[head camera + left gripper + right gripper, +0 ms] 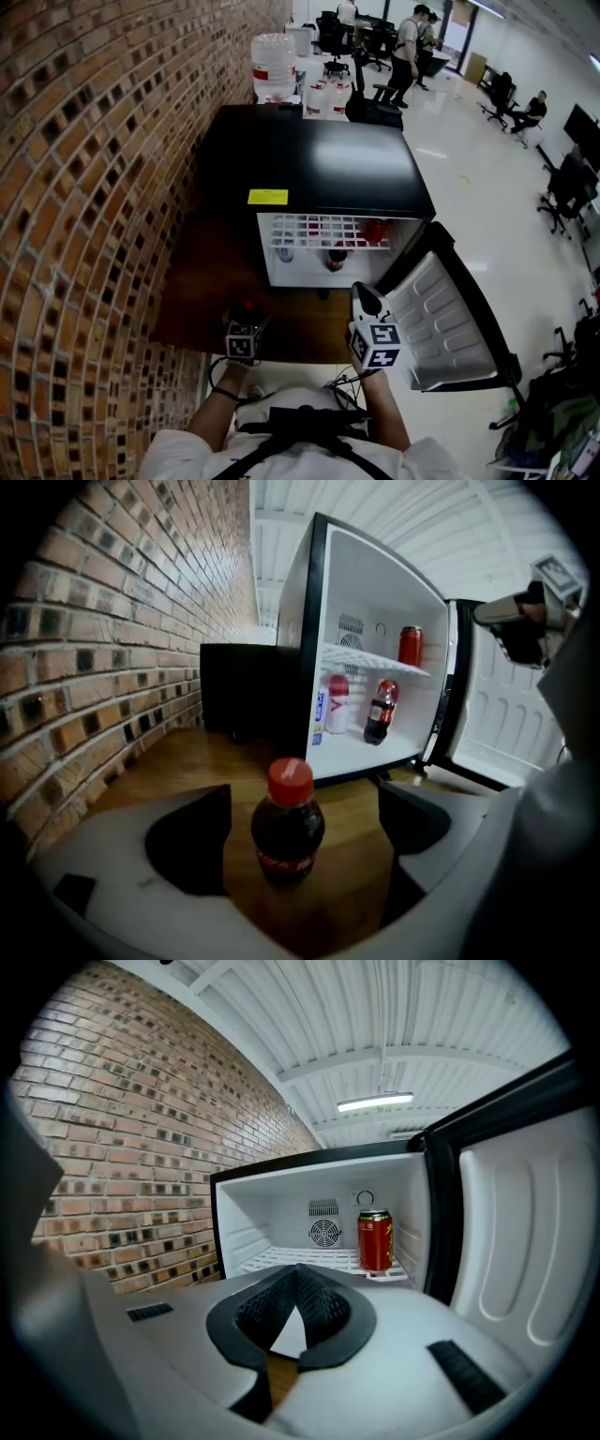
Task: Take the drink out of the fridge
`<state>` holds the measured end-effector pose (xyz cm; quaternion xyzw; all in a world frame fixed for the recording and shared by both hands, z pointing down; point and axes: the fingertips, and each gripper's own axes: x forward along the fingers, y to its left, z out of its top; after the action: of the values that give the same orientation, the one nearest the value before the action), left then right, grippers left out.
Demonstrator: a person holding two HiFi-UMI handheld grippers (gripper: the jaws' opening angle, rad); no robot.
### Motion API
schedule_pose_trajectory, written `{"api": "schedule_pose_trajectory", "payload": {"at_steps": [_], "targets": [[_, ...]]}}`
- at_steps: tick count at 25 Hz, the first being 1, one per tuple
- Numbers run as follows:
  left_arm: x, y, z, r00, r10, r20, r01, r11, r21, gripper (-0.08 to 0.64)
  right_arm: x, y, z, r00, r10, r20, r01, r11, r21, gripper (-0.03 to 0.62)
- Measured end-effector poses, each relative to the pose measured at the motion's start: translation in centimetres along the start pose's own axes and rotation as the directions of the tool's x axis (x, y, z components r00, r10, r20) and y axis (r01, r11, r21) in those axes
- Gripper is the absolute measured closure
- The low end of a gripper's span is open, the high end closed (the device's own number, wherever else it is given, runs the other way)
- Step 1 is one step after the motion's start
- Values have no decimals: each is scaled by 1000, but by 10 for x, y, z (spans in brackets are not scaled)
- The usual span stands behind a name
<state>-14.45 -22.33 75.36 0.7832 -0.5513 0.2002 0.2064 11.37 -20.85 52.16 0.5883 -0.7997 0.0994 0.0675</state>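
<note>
Spread wide, the left gripper (302,799) is held low over the brown wooden surface (178,771). A small dark cola bottle with a red cap (287,829) is seen standing upright between its jaws, outside the fridge, with a gap left on either side. The right gripper (298,1279) is held with its jaws pressed together on nothing, pointed at the small black fridge with a white interior (281,1213), whose door (525,1241) is swung open to the right. A red can (375,1239) is set on the white wire shelf (309,1258). Below it, a second dark cola bottle (380,710) and a white bottle with a pink cap (337,703) are stood. A brick wall (84,187) is seen on the left.
</note>
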Motion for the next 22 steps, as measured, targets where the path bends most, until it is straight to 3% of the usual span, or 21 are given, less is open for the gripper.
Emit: {"api": "schedule_pose_trajectory", "payload": {"at_steps": [7,11,16,20,22], "targets": [[-58,-33,106,975,-102,199,82,991,105,84,-2,-4,-3,1000,-4,1,4,1000,3,584],[-83,-64,148,944,-167,285,121,978,172,238,-4,-8,0,1000,-12,12,12,1000,6,584],[-91,-95,171,917,-229,327,174,967,187,318,-5,-10,1,1000,-16,13,16,1000,9,584],[-95,-117,183,899,-268,347,210,958,196,434,-7,-10,2,1000,-14,18,14,1000,10,584],[-95,-126,189,887,-290,359,224,951,214,439,-7,-10,2,1000,-12,18,12,1000,9,584]]}}
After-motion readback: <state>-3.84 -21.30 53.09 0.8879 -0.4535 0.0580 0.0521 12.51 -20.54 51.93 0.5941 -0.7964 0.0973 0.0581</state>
